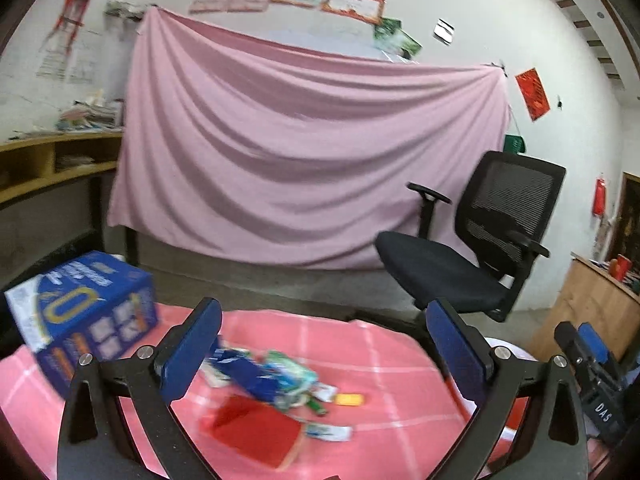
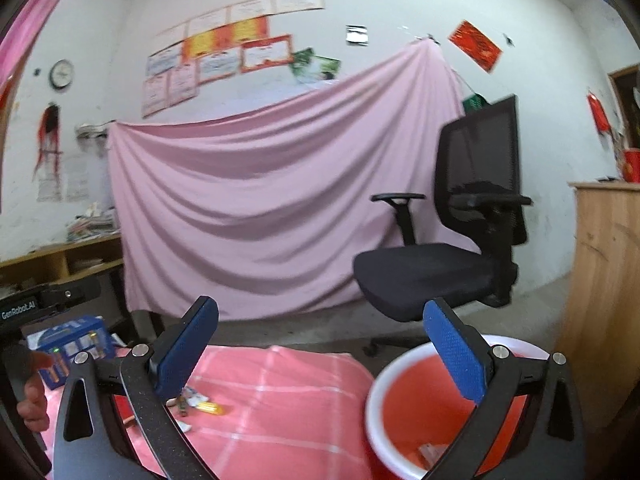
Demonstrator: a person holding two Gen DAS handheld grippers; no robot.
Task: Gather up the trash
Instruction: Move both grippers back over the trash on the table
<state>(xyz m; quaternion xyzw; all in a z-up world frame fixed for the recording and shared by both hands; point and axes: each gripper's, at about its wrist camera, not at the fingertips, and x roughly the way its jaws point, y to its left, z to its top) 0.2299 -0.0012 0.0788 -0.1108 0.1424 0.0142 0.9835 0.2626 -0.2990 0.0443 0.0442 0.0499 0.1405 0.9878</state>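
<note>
A pile of trash [image 1: 272,380] lies on the pink checked tablecloth [image 1: 380,360]: blue and green-white wrappers, a red packet [image 1: 256,428] and a small yellow piece [image 1: 350,399]. My left gripper [image 1: 324,352] hovers above the pile, open and empty. In the right wrist view my right gripper [image 2: 320,356] is open and empty too, above the cloth beside a red basin [image 2: 378,408] with a white rim. A scrap of trash [image 2: 430,452] lies in the basin. A few wrappers [image 2: 200,404] show near the right gripper's left finger.
A blue carton [image 1: 88,312] stands on the table's left side. A black office chair [image 2: 440,260] is beyond the table, before a pink sheet [image 1: 300,152] on the wall. A wooden cabinet [image 2: 604,300] is at the right. A hand [image 2: 34,396] shows at the left edge.
</note>
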